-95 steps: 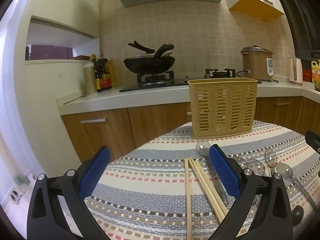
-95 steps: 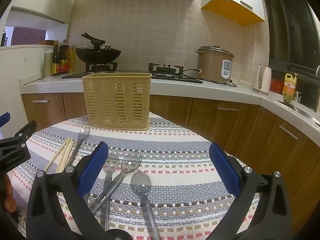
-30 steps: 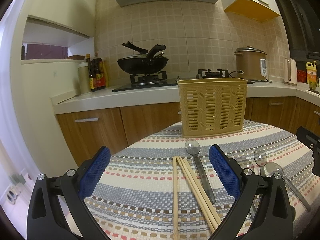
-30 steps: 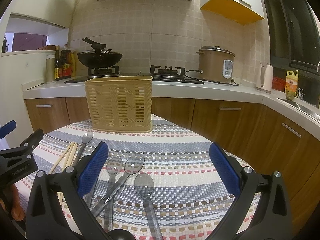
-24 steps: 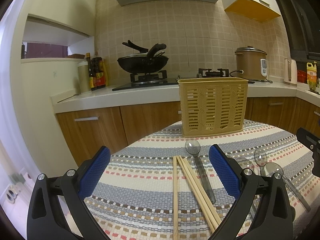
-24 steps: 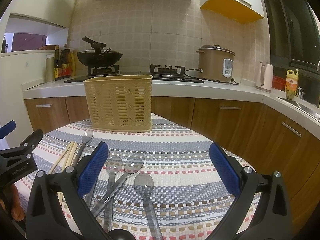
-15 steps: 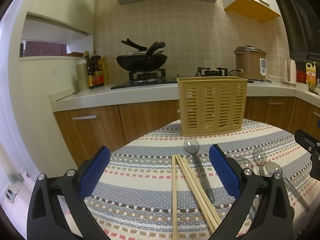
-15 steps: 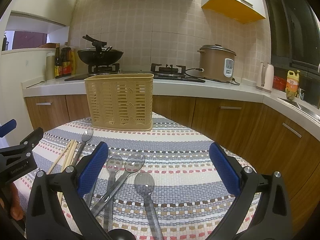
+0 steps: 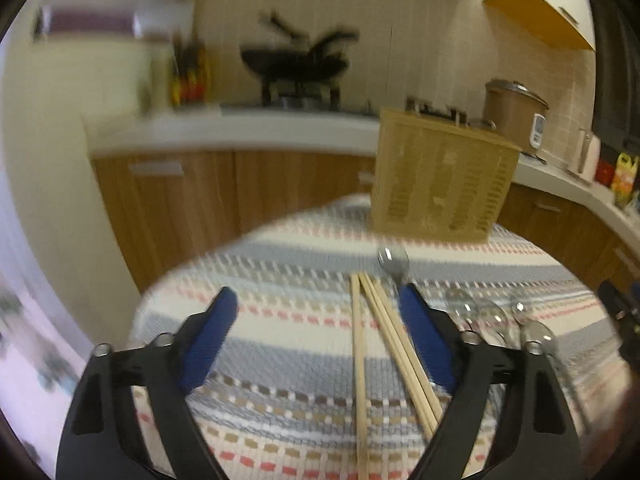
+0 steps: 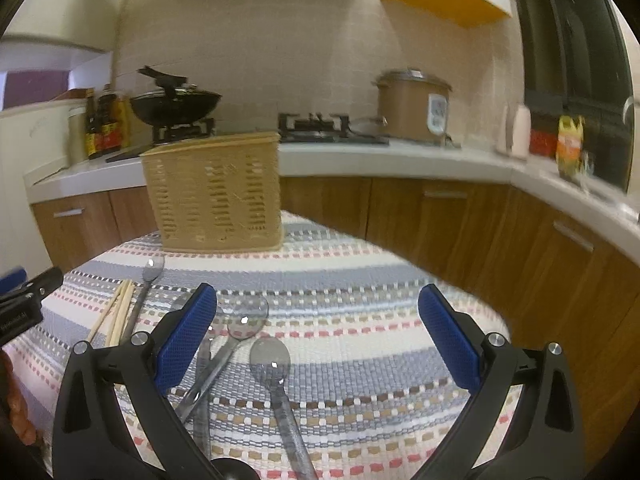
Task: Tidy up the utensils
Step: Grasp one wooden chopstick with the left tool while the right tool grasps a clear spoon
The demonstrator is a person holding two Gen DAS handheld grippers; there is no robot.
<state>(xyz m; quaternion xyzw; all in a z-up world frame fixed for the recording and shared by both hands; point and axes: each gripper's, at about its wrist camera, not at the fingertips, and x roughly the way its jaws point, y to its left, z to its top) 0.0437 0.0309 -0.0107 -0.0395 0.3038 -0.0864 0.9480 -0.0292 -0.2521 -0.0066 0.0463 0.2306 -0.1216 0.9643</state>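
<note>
A tan slotted utensil basket (image 9: 440, 188) (image 10: 218, 192) stands at the far side of the striped tablecloth (image 9: 280, 320). Wooden chopsticks (image 9: 384, 336) (image 10: 116, 314) lie between my left gripper's open fingers, with a metal spoon (image 9: 394, 260) (image 10: 150, 276) beside them. My left gripper (image 9: 316, 328) is open and empty, low over the cloth. Several clear-bowled spoons (image 10: 248, 320) lie in front of my right gripper (image 10: 320, 328), which is open and empty; one spoon (image 10: 272, 360) lies between its fingers.
Behind the table runs a kitchen counter (image 10: 360, 156) with a black wok (image 10: 176, 106), sauce bottles (image 10: 104, 124), a gas hob and a brown rice cooker (image 10: 412, 106). Wooden cabinets stand below. The table edge (image 10: 480, 304) curves away at the right.
My left gripper has tilted down and swung, blurring its view; the chopsticks now lie between its fingers. My right gripper has tilted down and rolled slightly. Nothing on the table has moved.
</note>
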